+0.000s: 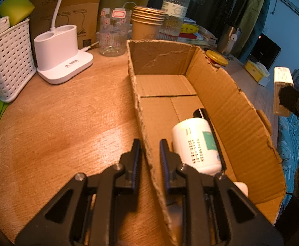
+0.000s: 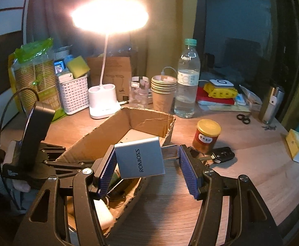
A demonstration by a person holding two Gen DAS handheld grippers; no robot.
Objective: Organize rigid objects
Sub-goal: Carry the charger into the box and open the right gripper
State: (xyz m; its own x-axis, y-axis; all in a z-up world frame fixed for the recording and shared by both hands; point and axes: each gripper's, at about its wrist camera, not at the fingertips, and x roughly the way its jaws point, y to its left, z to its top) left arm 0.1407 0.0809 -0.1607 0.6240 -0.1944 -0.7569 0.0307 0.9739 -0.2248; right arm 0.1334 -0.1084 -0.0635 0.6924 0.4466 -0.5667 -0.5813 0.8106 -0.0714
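A silver-grey power bank [image 2: 139, 158] marked "ROMOSS" hangs tilted between the blue ribbed pads of the right gripper [image 2: 147, 169], above the near end of an open cardboard box [image 2: 100, 135] on a wooden desk [image 2: 241, 164]; the lettering runs up the slab's face, its long axis leaning away from the camera toward the box's far wall, one short end low by the left pad and the other raised. The left pad touches its edge, while a gap and a metallic glint show before the right pad, so whether the jaws truly clamp it cannot be told from this view. In the left wrist view the same pale slab [image 1: 282, 91] appears at the right edge, upright beyond the box's right wall. The left gripper [image 1: 150, 160] is clenched on the box's left wall [image 1: 138, 110], one finger outside and one inside. Lying inside the box is a white cylindrical container [image 1: 196, 143] with a teal label and rows of small print too fine to read, its axis running along the box's length, beside a dark slim object [image 1: 208, 123]. Behind the box stand a lit white desk lamp [image 2: 103, 100], a patterned glass [image 1: 113, 34], a stack of paper cups [image 2: 163, 94], a water bottle [image 2: 187, 82] and a white basket [image 1: 8, 59]; a yellow-lidded jar [image 2: 207, 135] with a red label and a car key [image 2: 223, 154] sit to the right
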